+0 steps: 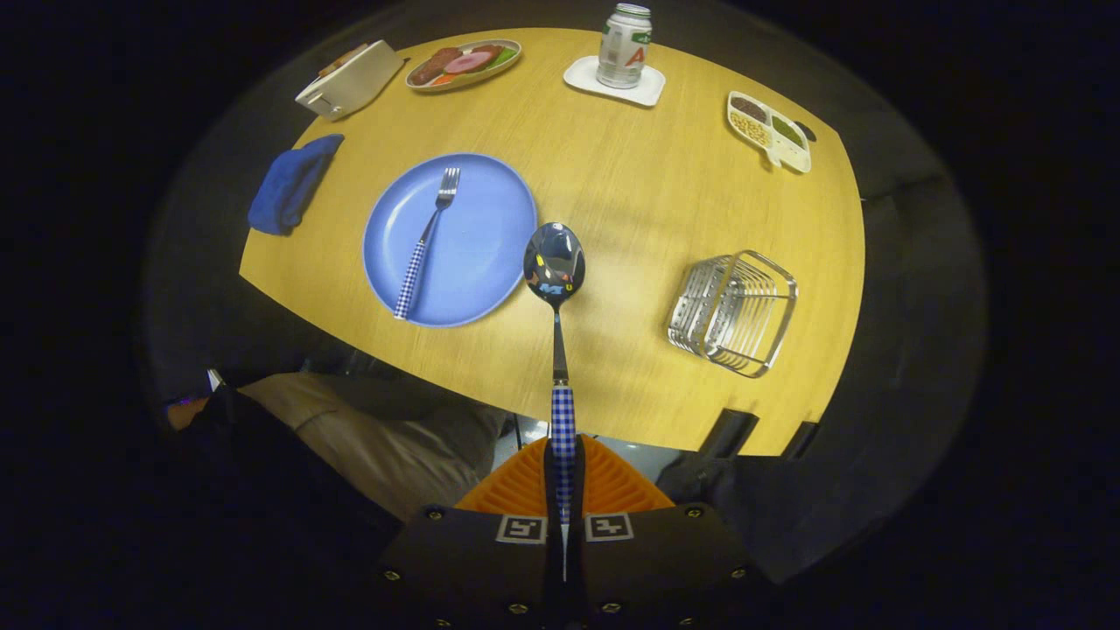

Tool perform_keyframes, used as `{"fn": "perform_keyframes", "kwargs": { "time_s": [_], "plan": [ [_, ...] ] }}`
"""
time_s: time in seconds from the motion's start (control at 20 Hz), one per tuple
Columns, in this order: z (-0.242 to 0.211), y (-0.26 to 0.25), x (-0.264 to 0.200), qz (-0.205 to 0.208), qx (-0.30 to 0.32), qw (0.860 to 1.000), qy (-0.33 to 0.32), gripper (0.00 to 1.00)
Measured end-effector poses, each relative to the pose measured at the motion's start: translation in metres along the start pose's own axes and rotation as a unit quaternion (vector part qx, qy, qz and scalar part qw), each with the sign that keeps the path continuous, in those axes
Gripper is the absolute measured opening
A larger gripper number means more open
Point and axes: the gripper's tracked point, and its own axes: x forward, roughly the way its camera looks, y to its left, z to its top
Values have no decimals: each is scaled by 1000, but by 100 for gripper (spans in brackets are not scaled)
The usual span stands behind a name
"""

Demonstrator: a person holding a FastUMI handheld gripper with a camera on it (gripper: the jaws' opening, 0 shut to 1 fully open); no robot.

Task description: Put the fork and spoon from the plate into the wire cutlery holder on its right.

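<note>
— One piece was up: the jaws pinched the spoon [555,262] by its handle, above the bench [647,201].
— And the fork [426,238]?
— On the plate [477,262]; holder [733,312] empty.

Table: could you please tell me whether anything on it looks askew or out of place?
The wire holder lies tipped on its side, right of the plate, so its opening does not face up. The fork lies on the plate; the tongs are shut on the spoon.

Hand-held gripper [563,477] raised above table, fingers [516,486] pressed together on spoon [555,262] handle, pointing forward.
</note>
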Motion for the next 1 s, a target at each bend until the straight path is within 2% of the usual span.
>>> {"fn": "perform_keyframes", "kwargs": {
  "time_s": [0.25, 0.45, 0.65, 1.0],
  "plan": [
    [-30, -33, -19, 7, 21, 999, 28, 2],
    [-39, -78, -27, -9, 44, 998, 54, 2],
    [-29, -115, -26, -18, 57, 995, 77, 2],
    [-9, -129, 4, -8, 40, 988, 146, 2]
  ]
}}
